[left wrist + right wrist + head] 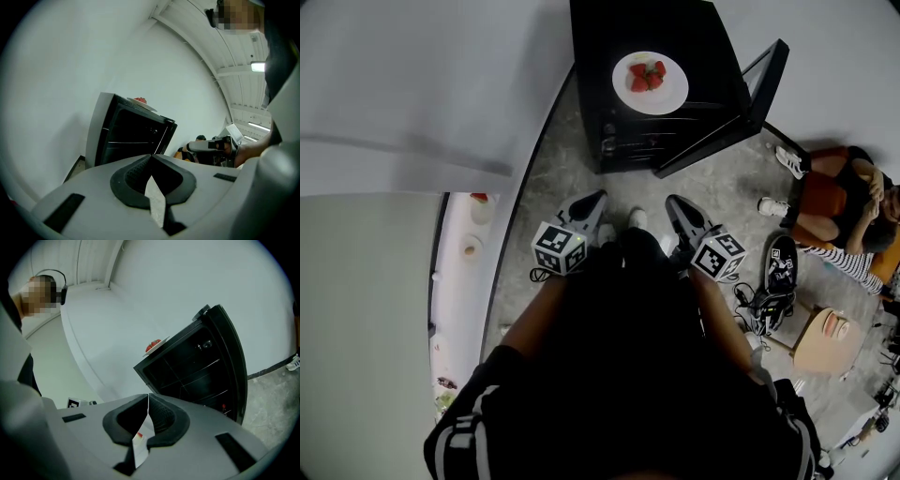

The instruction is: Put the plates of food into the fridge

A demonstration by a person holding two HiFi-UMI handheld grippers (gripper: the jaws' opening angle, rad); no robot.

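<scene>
- Left claw (593, 202): jaws shut tip to tip in the left gripper view, nothing between them.
- Right claw (674, 202): jaws likewise closed and empty in the right gripper view.
- Task's thing: round white plate carrying red strawberries (650, 82) sits on the top surface of the small black fridge (712, 56), upper centre of the head view; it is not inside.
- Fridge door (766, 70) stands swung open toward the upper right, with wire shelves visible within.
- Governing relation: the plate lies straight ahead of both claws, toward the top of the frame and well apart from them. It is slightly right of the midline between them, so the right claw is judged marginally nearer.
- The plate is round, so no long axis governs the approach. Both claws must open before any grasp on its rim.
- Further small dishes (471, 247) rest on the white bench (455, 300) at the left edge; contents too small to confirm.
</scene>
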